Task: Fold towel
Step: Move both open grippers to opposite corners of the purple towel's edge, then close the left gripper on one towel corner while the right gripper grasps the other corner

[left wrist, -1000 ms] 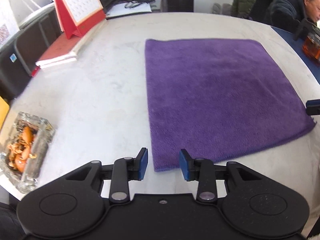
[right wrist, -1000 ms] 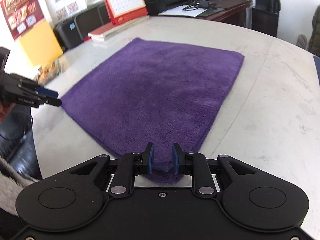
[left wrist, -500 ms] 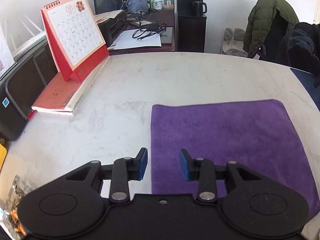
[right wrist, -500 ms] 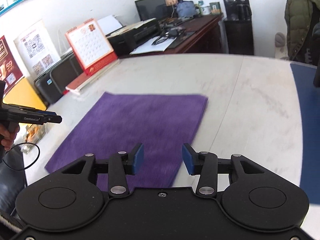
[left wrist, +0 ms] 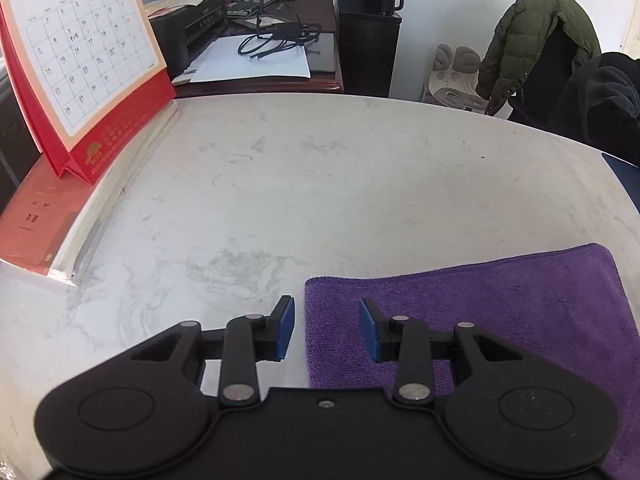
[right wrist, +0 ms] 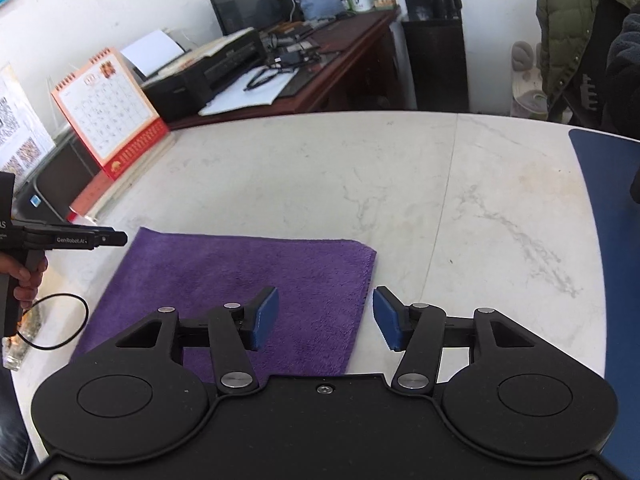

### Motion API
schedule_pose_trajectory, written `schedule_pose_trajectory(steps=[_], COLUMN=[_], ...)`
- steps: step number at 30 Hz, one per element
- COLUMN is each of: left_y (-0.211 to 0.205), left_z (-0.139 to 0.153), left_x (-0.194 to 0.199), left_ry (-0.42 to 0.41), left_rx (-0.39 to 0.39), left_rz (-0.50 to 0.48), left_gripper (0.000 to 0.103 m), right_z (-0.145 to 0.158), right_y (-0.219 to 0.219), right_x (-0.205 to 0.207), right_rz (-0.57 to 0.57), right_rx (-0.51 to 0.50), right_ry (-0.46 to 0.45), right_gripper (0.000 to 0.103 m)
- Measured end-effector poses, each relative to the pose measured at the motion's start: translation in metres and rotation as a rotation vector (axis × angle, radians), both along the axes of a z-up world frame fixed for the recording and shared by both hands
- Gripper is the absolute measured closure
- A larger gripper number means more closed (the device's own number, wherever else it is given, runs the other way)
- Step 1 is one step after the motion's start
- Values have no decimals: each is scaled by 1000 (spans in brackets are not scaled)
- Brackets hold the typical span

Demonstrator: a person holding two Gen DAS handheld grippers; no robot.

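Observation:
A purple towel (right wrist: 260,272) lies flat on the white marble table (right wrist: 440,184). My right gripper (right wrist: 324,306) hovers over the towel's right edge near its far right corner. Its jaws are opening, and the blue pads (right wrist: 266,312) touch nothing. In the left wrist view the towel (left wrist: 500,300) fills the lower right. My left gripper (left wrist: 326,322) is open above the towel's far left corner, with the left edge running between its fingers and nothing gripped. The right wrist view also shows the left gripper (right wrist: 116,239) at the far left, held by a hand (right wrist: 28,280).
A red desk calendar (left wrist: 80,72) stands on a red book (left wrist: 36,220) at the table's left. A dark blue mat (right wrist: 612,220) covers the right side. A glass ashtray (right wrist: 16,344) and a black cable loop (right wrist: 60,320) lie near the left edge. Jackets hang on chairs behind.
Both grippers moved forward over the towel from its near corners to its far edge. The right jaws, nearly shut at the near corner, have spread wide. The left jaws kept the same gap.

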State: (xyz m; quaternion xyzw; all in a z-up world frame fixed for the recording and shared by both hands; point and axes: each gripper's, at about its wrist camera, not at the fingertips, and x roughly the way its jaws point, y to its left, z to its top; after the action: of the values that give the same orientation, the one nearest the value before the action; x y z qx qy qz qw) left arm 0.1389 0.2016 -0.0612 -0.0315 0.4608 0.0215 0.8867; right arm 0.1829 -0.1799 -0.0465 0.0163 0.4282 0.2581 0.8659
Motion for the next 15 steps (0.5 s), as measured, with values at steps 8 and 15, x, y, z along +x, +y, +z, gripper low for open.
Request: schedule_pose_trajectory(steps=[8, 15], left_y=[9, 10], left_z=[-12, -17], left_x=[11, 19], left_ry=[9, -16], left_rx=[-33, -18], left_rz=[-24, -75], left_gripper=[70, 70], right_z=[-11, -16], right_y=[15, 15], right_x=[9, 9], right_rz=[1, -4], right_rx=[-36, -58], right_ry=[28, 53], right_gripper=[51, 51])
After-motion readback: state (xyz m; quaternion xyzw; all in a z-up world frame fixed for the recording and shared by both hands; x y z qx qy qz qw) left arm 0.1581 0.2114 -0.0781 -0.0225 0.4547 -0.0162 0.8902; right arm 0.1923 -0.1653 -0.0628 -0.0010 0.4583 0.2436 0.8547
